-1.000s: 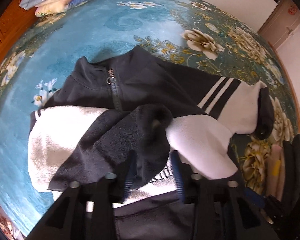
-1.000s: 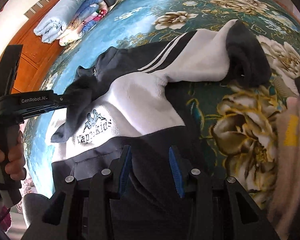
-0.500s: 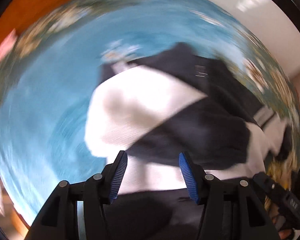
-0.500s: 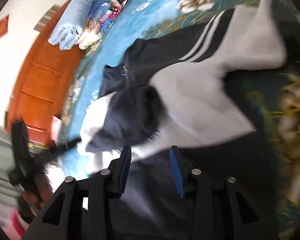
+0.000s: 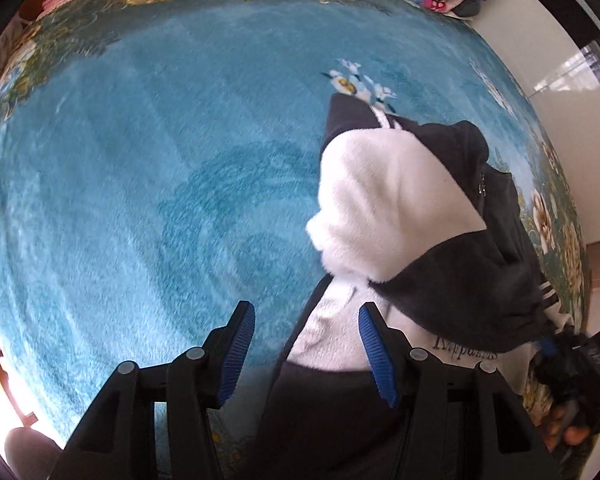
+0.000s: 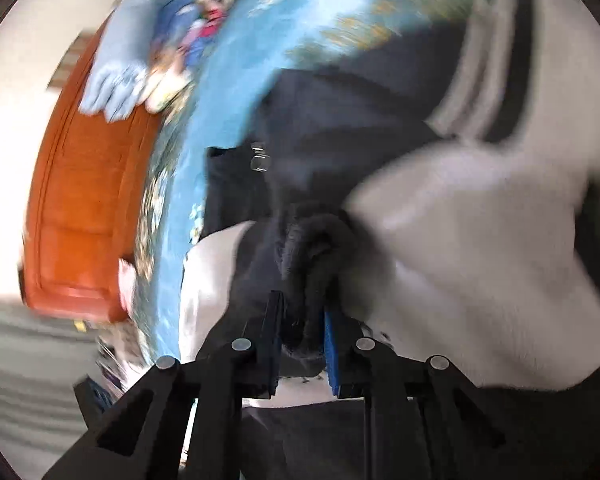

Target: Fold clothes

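We see a big blue flowery blanket (image 5: 140,184) filling the left and middle of the left view, with our black-and-white fleece jacket (image 5: 396,208) on its right side. We should pull the sleeve flat across the chest. Our left gripper (image 5: 306,346) stands wide and empty over the jacket's edge at the bottom. Our right gripper (image 6: 302,338) has just been closing; its narrow jaws pinch the dark cuff (image 6: 314,248) at bottom centre.

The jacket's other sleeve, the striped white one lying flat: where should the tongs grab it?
Grab the striped sleeve out near its end, beyond the stripes, coming down from above. It lies flat on the blanket, so an edge is easiest to pinch. The right tongs have just been closing and already pinch the dark cuff.
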The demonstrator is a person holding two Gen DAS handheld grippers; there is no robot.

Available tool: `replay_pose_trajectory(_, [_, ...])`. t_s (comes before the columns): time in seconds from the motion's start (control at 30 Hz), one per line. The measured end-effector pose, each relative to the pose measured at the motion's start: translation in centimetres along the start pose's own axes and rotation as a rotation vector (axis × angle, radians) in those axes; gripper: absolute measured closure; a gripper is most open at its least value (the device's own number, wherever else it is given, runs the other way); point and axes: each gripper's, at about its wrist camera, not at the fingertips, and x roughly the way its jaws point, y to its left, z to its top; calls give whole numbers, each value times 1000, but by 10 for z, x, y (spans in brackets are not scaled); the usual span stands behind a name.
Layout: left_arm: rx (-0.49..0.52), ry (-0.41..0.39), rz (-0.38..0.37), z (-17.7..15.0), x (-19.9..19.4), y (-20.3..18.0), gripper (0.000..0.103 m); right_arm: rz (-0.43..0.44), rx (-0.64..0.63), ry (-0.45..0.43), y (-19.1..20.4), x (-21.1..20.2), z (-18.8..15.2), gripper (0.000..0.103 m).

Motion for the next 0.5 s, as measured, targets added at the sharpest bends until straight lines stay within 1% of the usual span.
replay_pose_trajectory(0.07, [7, -6, -6, 4, -1, -4, 45, -27, -180, -75, 30, -24, 10, 85])
replay_pose_trajectory(0.13, [8, -12, -16, 8, -2, -7, 45, -37, -325, -153, 52, -48, 14, 85])
replay_pose_trajectory(0.17, [6, -18, -24, 11, -4, -7, 45, -46, -348, -175, 54, -54, 19, 85])
replay_pose_trajectory(0.23, [5, -25, -38, 14, -6, -10, 45, -67, -350, -205, 49, -64, 29, 85])
replay_pose_trajectory(0.27, [5, -24, -47, 14, -6, -13, 45, -101, -317, -195, 36, -64, 33, 85])
replay_pose_trajectory(0.37, [16, -17, -95, 15, -8, -23, 45, -190, -146, -101, -13, -38, 47, 85])
replay_pose_trajectory(0.4, [22, -15, -116, 16, -9, -27, 45, -207, -92, -73, -30, -30, 48, 85])
replay_pose_trajectory(0.5, [85, -10, -180, 21, -12, -53, 45, -220, -4, -57, -53, -20, 45, 85])
